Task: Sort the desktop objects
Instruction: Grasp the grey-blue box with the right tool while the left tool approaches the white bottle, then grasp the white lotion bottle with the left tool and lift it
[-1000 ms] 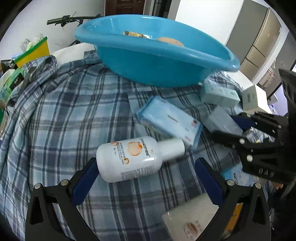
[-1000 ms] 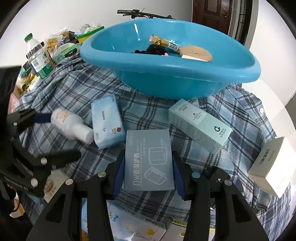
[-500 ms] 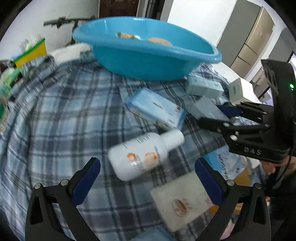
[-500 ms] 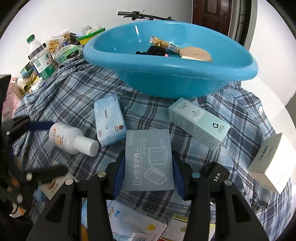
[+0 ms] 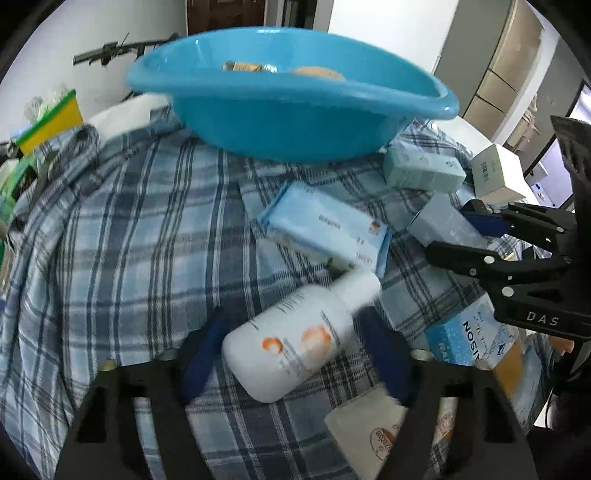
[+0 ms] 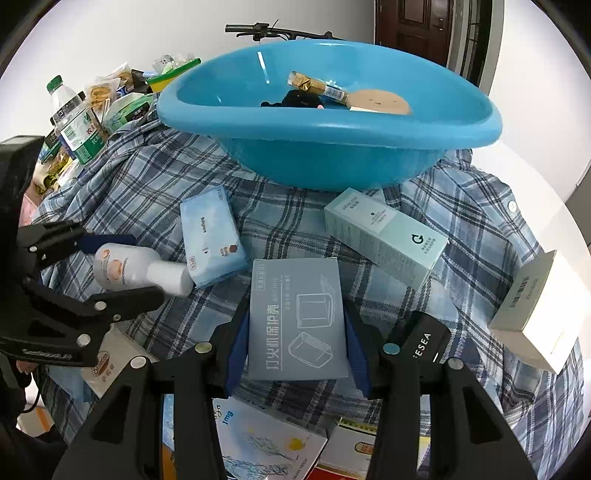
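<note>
White bottle (image 5: 295,343) lies on plaid cloth (image 5: 122,240), cap toward 1 o'clock, between left gripper (image 5: 291,354) fingers; fingers closing, contact unclear from blur. Right gripper (image 6: 297,343) fingers clamped on grey box (image 6: 297,317). Blue basin (image 6: 332,147) at 12 o'clock; tissue pack (image 6: 212,236) just beside bottle cap.

Behind everything stands a white wall (image 6: 110,40). It looks bright, like daytime light fills the room. A dark brown door (image 6: 412,22) is far ahead of the right gripper, a bit to its right. A bike's black handlebar (image 6: 273,31) pokes out in front of the wall. Far off to the right of the left gripper is a tall grey cupboard (image 5: 491,62) with pale tan panels. Beside it, lower down, a screen (image 5: 557,177) glows pale.
</note>
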{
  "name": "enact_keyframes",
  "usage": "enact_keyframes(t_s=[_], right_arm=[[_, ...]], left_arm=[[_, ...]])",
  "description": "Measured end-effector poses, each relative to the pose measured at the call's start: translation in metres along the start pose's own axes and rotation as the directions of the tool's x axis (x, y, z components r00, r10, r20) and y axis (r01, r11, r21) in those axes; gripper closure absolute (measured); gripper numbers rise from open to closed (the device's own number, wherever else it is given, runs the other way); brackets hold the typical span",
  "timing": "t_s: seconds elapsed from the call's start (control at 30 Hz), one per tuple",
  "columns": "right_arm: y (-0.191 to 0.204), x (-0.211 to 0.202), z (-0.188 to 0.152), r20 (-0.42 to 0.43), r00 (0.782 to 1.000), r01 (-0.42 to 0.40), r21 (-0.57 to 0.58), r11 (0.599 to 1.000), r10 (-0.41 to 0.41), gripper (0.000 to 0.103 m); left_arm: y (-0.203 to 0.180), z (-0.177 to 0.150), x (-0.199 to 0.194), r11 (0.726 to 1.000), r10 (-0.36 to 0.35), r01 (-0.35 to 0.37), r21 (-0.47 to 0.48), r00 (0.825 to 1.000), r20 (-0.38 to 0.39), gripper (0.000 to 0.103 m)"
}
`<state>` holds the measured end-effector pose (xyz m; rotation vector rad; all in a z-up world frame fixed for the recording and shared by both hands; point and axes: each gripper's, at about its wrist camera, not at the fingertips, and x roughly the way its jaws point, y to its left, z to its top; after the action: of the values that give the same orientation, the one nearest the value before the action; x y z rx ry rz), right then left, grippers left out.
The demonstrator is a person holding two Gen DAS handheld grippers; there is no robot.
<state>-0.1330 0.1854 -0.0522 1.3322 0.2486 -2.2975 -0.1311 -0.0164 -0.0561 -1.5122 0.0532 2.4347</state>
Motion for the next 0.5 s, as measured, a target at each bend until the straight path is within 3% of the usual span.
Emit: enact_keyframes(t_s=[0.27,0.43,0.5], right_arm=[[0.004,-0.002,-0.001,0.010,1.000,-0.008,-0.007,1.000,0.008,0.057],[0.003,-0.005,-0.002,0.016,1.000,-0.010,-0.003,1.000,0.010,0.057],[0.003,-0.005,-0.003,0.016,1.000,-0.012,-0.004,1.000,0.012,0.057]], left_arm=[[0.003,-0.012,-0.009,0.999,0.001,-0.001,-0.048,1.000,0.017,0.037],[0.005,-0.013,-0.017,0.990,0.122,-0.117,-0.075,0.991,0.053,0.037],[0.009,-0.012,-0.016,0.988,0.127,-0.122,-0.092,0.991,0.044,0.037]])
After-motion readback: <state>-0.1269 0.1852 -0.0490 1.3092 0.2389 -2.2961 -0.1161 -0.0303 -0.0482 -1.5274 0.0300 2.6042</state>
